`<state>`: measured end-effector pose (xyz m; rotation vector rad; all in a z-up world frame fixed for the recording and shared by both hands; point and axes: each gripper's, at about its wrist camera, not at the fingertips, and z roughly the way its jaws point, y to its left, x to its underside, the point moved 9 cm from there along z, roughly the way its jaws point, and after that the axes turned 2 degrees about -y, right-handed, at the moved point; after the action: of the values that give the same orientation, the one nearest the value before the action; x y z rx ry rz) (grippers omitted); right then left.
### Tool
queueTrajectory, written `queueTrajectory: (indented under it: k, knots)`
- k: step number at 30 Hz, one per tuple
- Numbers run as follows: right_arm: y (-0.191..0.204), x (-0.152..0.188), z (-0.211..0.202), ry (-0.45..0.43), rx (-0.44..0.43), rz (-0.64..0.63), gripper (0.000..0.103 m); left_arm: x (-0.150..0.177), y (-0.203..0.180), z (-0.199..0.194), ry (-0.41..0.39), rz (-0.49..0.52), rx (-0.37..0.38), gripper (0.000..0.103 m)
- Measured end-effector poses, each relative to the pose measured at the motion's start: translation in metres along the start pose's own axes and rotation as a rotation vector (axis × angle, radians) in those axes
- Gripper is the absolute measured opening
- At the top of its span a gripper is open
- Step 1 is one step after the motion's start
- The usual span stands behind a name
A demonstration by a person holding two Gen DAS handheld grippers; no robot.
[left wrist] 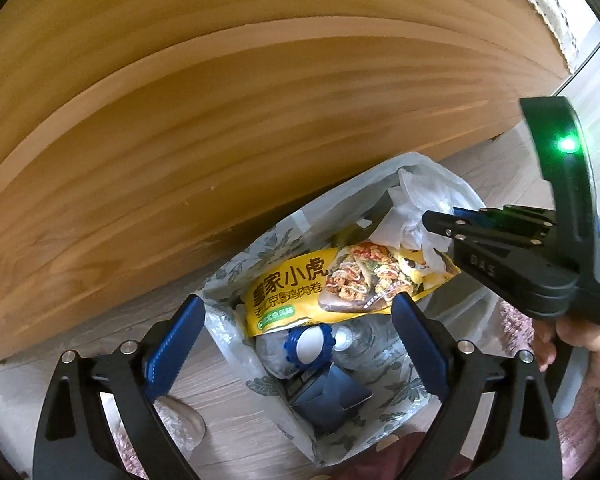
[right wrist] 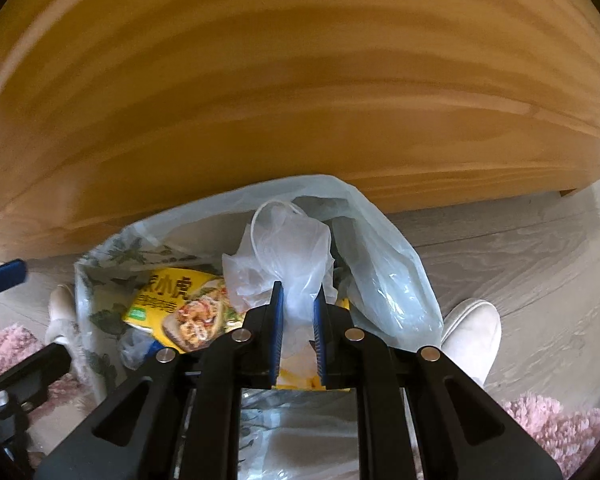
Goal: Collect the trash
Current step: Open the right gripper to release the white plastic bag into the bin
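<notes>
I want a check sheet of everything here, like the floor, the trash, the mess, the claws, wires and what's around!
Surface: grey wood-look floor.
Job's things: lined bin holding a yellow wrapper, a clear bottle and a dark box; a crumpled clear bag is above the bin.
Clutter: nothing seen outside the bin.
Claws: left claw open over the bin, holding nothing; right claw shut on the clear bag.
Cables: nothing seen.
Surroundings: wooden tabletop beside the bin, white shoe, pink rug, lace cloth.
</notes>
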<state>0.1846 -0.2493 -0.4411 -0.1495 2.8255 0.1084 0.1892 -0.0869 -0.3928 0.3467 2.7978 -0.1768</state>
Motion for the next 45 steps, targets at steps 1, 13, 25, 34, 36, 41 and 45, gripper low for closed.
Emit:
queueTrajectory:
  k: [1, 13, 25, 34, 36, 41, 45]
  knots:
    - [-0.001, 0.001, 0.003, 0.005, 0.009, -0.002, 0.014, 0.001, 0.001, 0.0, 0.001, 0.002, -0.006, 0.091]
    - [-0.011, 0.015, 0.025, 0.07, 0.059, -0.002, 0.014, 0.004, -0.001, 0.003, 0.009, 0.029, -0.03, 0.091]
    - [-0.025, 0.033, 0.052, 0.16, 0.127, 0.015, 0.014, 0.003, 0.008, 0.001, -0.001, 0.026, -0.047, 0.091]
    - [-0.015, 0.026, 0.039, 0.14, 0.124, 0.021, 0.015, 0.002, 0.006, -0.005, -0.012, 0.036, -0.055, 0.091]
    - [-0.012, 0.024, 0.034, 0.13, 0.115, 0.034, 0.019, 0.001, 0.007, -0.006, -0.013, 0.036, -0.057, 0.091]
    - [-0.009, 0.015, 0.015, 0.09, 0.083, 0.078, 0.046, 0.0, 0.002, -0.012, -0.029, 0.036, -0.048, 0.091]
    - [-0.008, 0.011, 0.001, 0.073, 0.051, 0.092, 0.051, -0.002, -0.001, -0.016, -0.037, 0.039, -0.048, 0.091]
